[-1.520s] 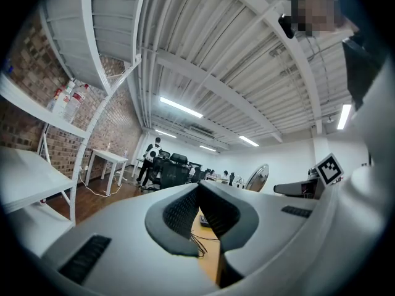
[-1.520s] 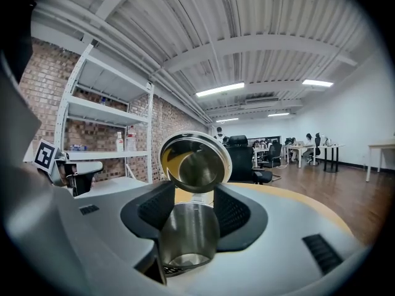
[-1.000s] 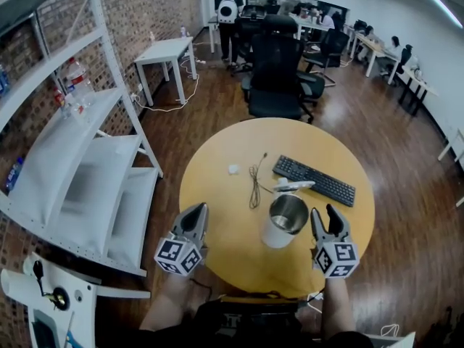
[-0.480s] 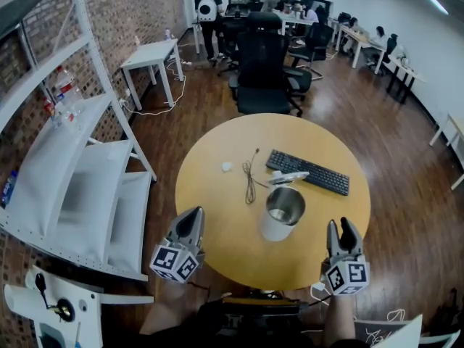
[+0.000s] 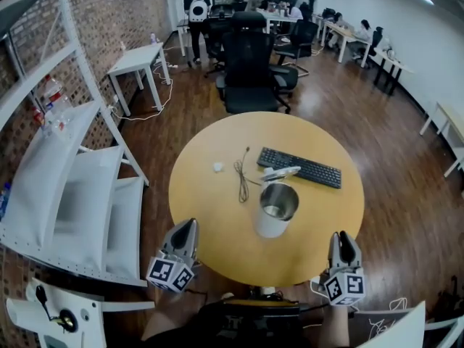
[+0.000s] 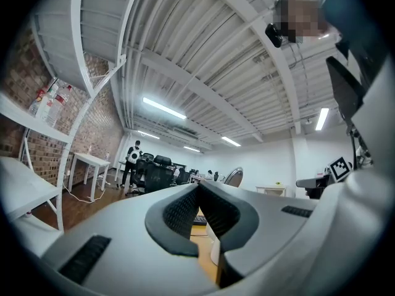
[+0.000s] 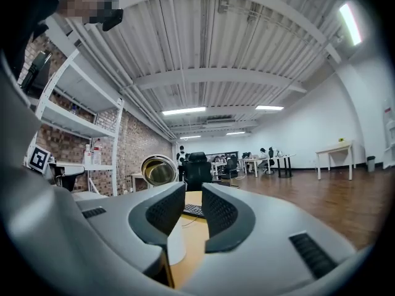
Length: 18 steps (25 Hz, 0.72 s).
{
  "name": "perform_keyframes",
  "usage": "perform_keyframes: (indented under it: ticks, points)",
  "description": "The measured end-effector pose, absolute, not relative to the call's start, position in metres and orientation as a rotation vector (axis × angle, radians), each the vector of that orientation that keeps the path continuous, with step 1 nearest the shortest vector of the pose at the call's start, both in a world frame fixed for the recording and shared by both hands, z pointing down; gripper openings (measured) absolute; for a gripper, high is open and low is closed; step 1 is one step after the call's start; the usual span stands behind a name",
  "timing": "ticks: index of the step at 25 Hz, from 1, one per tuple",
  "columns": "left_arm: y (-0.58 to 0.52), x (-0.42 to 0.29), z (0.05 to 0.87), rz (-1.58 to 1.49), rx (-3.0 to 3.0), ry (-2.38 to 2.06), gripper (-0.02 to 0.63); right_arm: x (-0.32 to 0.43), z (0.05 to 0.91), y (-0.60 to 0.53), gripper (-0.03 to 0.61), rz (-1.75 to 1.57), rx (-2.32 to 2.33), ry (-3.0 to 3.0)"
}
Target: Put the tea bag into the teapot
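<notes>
The left hand-held gripper [image 5: 185, 227] is closed, empty; the right hand-held gripper [image 5: 342, 238], just closing on nothing, is slightly ajar; reopen it, reaching past the white steel-lined teapot [image 5: 275, 210] for the small white tea bag [image 5: 217, 167] on the round yellow tabletop [image 5: 210, 216].

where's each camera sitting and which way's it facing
Head view: on the person's head, looking steeply down at the round yellow wooden table; shows left gripper, right gripper, forearms.
Left gripper view: on the left gripper, facing level; shows its shut jaws.
Right gripper view: on the right gripper, facing level; its jaws, apart and empty, have just been closing.
Shared: both gripper views catch the cylindrical steel teapot.
</notes>
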<state>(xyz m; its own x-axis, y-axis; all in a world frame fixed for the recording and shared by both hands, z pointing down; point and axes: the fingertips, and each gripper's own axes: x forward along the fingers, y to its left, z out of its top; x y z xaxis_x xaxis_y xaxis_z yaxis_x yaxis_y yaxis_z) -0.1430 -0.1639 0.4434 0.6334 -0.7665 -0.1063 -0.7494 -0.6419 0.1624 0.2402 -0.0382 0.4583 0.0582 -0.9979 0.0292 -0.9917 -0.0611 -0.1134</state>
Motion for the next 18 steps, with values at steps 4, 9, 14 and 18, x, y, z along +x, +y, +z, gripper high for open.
perform_keyframes:
  ticks: [4,9,14,18]
  points:
    - [-0.153,-0.149,0.445,-0.298,2.736,-1.297,-0.006,0.244,0.465,-0.025,0.055,-0.161,-2.292,2.084]
    - [-0.153,-0.149,0.444,-0.314,2.723,-1.343,-0.006,0.245,0.473,-0.027,0.024,-0.154,-2.350,2.096]
    - [-0.154,-0.148,0.443,-0.295,2.735,-1.327,-0.006,0.237,0.462,-0.032,0.011,-0.135,-2.332,2.098]
    - [-0.151,-0.143,0.446,-0.273,2.747,-1.309,-0.005,0.237,0.464,-0.030,0.011,-0.145,-2.334,2.102]
